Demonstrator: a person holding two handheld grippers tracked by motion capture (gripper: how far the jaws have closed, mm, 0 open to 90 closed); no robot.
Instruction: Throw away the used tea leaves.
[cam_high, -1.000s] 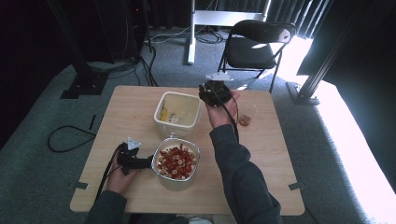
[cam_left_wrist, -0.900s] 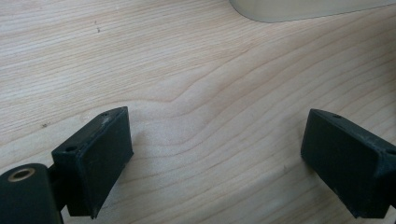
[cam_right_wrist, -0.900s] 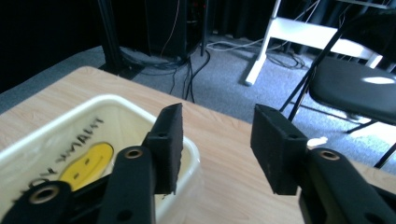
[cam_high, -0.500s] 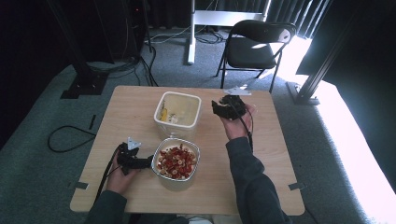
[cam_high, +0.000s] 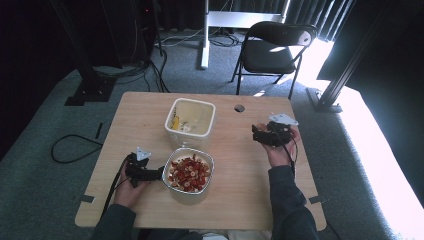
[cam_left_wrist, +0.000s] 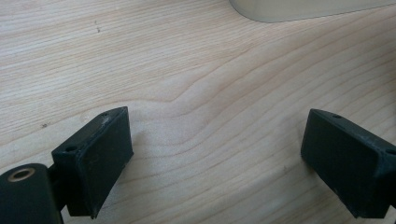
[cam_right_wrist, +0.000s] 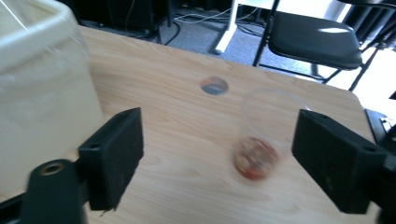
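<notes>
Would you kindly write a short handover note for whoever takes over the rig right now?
Left gripper: open, low on the table, beside the bowl of red pieces.
Right gripper: open, nothing held, facing the clear cup, which stands upright with a few reddish pieces in its bottom.
Cream tub: behind the bowl, nearly empty.
Done: cannot tell.
Left: probably grasp the cup.

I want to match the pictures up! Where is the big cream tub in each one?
High view: the cream tub stands mid-table, just behind the bowl of red pieces.
Right gripper view: it fills the left edge, blurred and close.
Left gripper view: a pale corner shows at the top edge; I cannot tell whether it is the tub.
Shared landmark: the round hole in the table, right of the tub.
</notes>
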